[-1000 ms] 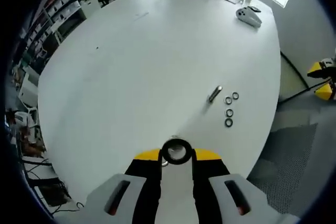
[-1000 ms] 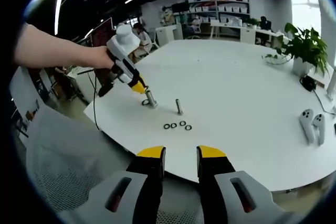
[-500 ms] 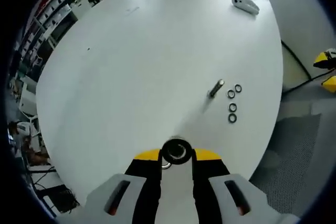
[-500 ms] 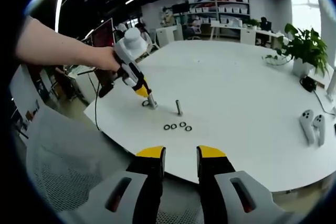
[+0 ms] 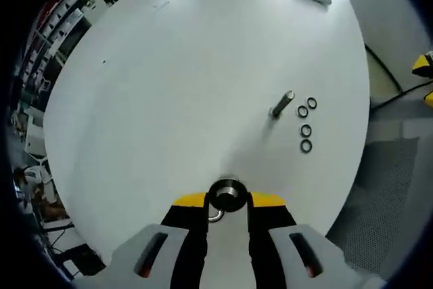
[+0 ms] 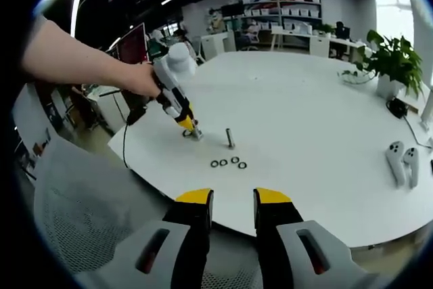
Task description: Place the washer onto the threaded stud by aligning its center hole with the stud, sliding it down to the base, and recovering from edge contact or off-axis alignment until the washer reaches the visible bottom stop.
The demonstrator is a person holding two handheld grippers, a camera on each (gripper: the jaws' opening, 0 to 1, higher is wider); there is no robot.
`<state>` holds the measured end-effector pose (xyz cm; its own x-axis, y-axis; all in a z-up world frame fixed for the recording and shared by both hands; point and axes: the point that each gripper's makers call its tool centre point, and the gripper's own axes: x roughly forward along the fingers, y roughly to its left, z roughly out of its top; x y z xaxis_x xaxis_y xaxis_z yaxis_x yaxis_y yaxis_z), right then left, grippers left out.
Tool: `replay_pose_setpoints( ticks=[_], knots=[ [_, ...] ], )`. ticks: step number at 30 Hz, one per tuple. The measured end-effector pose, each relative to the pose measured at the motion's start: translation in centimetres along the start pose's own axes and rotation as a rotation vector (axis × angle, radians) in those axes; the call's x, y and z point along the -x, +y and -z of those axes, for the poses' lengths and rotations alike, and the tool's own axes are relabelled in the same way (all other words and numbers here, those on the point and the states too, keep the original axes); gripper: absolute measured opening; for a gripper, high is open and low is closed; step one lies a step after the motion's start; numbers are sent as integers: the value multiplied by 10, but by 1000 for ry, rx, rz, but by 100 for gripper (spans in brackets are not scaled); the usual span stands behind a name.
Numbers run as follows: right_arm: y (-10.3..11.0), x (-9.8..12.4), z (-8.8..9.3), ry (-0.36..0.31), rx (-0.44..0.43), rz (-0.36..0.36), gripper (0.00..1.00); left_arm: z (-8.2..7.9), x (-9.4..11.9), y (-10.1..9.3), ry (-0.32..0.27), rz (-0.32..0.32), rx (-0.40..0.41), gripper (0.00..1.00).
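Lower and closer now than a second ago, the left tool (image 5: 227,199) sits over the near stud (image 5: 226,193), jaws together on the stud's top, and the washer (image 5: 216,216) peeks out just beneath; whether it is threaded I cannot tell. Keep it level and ease straight down the axis; if an edge catches, lift slightly and re-centre. The right tool (image 6: 233,201) hangs apart and empty off the table (image 5: 169,65). Beyond the near stud stands a second stud (image 5: 281,104), with three spare washers (image 5: 306,128) beside it.

Matt white table (image 5: 169,86), shiny metal stud (image 5: 281,104), dark washers (image 5: 306,130)
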<state>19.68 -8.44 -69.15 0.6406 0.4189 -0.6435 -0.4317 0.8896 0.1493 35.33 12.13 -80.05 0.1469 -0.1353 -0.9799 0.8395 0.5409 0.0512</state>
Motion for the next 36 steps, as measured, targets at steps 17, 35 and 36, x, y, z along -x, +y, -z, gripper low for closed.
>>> replay_pose_setpoints(
  ticks=[17,35,36],
  knots=[
    [-1,0,0,5,6,6,26,5,-22,-4,55,-1,-19,20],
    [0,-1,1,7,8,-2,26,6,-25,-3,29,24,58,22],
    [0,-1,1,7,8,-2,26,8,-25,-5,27,33,54,23]
  ],
)
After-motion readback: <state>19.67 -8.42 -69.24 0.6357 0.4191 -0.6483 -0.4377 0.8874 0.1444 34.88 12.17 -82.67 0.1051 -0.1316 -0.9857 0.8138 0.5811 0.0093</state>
